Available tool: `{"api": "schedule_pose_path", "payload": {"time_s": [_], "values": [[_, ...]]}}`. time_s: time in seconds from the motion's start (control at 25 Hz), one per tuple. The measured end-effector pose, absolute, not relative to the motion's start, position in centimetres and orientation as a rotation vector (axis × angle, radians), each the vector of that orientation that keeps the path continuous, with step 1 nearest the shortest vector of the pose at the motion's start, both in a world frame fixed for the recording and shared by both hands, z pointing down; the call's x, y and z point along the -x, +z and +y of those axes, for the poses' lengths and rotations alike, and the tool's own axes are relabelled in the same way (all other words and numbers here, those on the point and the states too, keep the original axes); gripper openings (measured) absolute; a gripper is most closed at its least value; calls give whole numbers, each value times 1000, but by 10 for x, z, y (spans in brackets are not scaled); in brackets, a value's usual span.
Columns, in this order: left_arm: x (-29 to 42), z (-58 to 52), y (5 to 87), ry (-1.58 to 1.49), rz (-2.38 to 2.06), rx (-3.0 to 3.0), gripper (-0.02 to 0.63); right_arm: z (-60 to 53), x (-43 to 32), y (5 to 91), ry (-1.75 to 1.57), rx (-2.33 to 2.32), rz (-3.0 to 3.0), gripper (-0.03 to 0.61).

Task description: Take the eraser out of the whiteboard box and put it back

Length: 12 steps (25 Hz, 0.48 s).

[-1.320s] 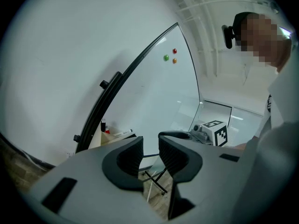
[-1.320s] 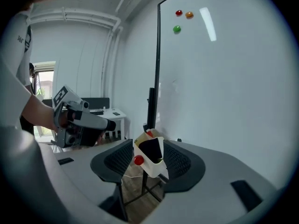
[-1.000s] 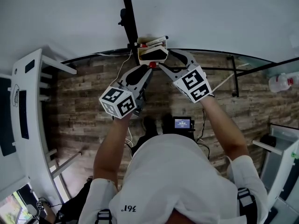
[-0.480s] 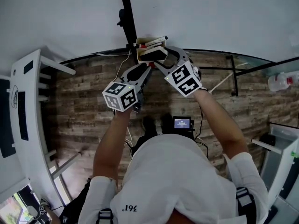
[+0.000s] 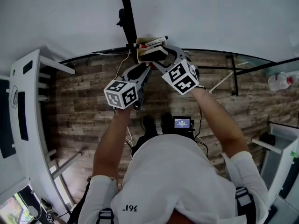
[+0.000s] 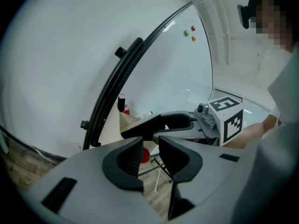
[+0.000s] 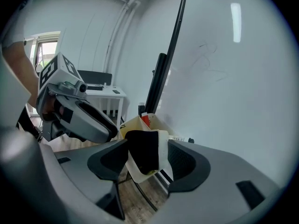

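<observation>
The cream whiteboard box [image 5: 150, 43] hangs on the board's lower edge beside a black post, with a red-capped marker [image 7: 145, 119] standing in it. The eraser [image 5: 153, 54], cream with a black felt face, sits at the box's near end. My right gripper [image 5: 156, 56] reaches around it. In the right gripper view the eraser [image 7: 144, 150] stands between the wide jaws of that gripper [image 7: 147, 155], which is open. My left gripper [image 5: 148, 66] hovers just below the box. In its own view its jaws [image 6: 150, 150] stand a narrow gap apart with nothing between them.
The whiteboard [image 5: 210, 17] fills the top of the head view, and its black post [image 5: 127, 17] runs down to the box. A white rack [image 5: 28, 115] stands at the left and a bottle [image 5: 279, 82] at the right. Coloured magnets [image 6: 189, 31] stick high on the board.
My right gripper has moved left and in toward the box, so its jaws now flank the eraser. The left gripper shifted slightly. The eraser has stayed in place.
</observation>
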<state>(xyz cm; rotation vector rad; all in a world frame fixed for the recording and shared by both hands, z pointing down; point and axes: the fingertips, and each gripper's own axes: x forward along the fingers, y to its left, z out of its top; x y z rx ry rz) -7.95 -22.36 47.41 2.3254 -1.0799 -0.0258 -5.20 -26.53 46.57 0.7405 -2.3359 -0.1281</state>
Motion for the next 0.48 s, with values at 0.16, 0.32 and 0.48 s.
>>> {"api": "schedule_pose_path", "payload": {"time_s": [0.16,0.32,0.48], "values": [[79,-224,476,-24,-1074,-2324,92,-267,55,470,-146,-728,-2313,262],[79,-222,478,-27,-1070,-2314,92,-268,57,472,-146,-728,-2313,262],[78,-221,479,-28,-1069,-2306,92,-270,56,471,-151,-738,-2315,261]]}}
